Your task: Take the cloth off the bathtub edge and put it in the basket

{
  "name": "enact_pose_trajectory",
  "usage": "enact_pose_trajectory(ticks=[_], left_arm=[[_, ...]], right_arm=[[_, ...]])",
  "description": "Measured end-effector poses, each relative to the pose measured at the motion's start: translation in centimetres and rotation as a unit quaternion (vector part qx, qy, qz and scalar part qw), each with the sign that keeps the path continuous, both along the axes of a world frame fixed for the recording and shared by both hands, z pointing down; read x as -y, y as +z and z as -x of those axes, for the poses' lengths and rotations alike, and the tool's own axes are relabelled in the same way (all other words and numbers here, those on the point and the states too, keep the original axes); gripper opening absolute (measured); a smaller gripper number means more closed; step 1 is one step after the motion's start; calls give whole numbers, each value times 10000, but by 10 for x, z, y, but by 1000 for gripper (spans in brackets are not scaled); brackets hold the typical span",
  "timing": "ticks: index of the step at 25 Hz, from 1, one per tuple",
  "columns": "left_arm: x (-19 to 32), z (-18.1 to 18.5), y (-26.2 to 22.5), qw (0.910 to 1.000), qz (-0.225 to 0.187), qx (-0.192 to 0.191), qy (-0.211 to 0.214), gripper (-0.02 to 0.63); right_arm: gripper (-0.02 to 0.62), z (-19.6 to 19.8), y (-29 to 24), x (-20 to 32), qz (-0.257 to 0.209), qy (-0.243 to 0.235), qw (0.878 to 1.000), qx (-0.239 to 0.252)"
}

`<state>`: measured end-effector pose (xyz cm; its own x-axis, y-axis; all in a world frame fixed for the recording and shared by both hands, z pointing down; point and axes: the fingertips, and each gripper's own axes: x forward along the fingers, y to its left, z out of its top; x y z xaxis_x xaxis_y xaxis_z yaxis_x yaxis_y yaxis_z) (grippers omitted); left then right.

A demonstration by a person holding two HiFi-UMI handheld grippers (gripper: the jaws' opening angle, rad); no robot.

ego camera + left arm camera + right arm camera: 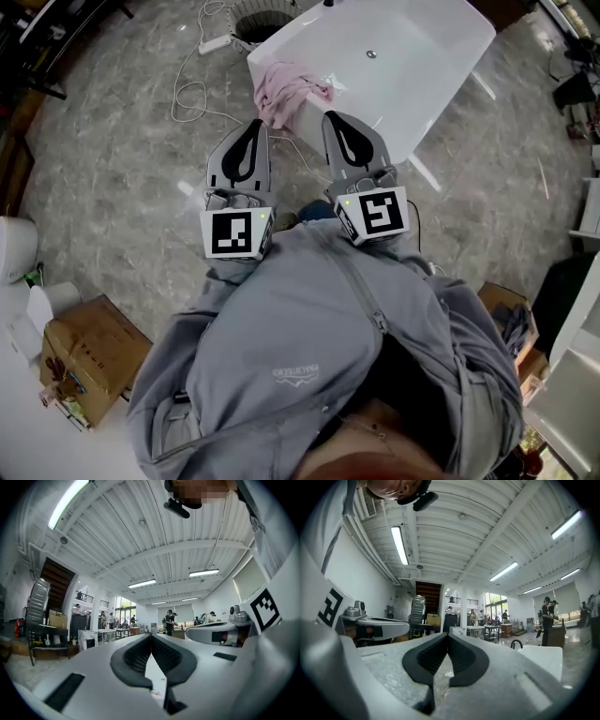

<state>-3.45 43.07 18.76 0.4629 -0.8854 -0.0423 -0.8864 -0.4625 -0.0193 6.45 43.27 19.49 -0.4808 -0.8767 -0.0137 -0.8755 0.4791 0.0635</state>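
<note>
Jaws of both the left gripper (255,127) and the right gripper (331,118) are pressed together with nothing between them, the two held level side by side near the pink cloth (286,91) draped over the white bathtub (422,56) edge.

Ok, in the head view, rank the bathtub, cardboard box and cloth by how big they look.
1. Bathtub
2. Cardboard box, though being nearer the camera may inflate it
3. Cloth
</note>
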Motion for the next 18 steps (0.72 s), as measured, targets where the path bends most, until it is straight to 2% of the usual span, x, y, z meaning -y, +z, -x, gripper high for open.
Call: enact_pose_trajectory(ticks=[5,10,18], left_arm=[[2,14,15,9999,124,-55,-31,6],[17,21,14,10000,56,-61,-55,6],[90,34,21,9999,-19,-63,-93,6]], right_arm=[[5,-3,12,0,161,140,9998,63],[5,1,10,20,93,160,9998,107],[5,20,14,97,-50,6,9999,126]])
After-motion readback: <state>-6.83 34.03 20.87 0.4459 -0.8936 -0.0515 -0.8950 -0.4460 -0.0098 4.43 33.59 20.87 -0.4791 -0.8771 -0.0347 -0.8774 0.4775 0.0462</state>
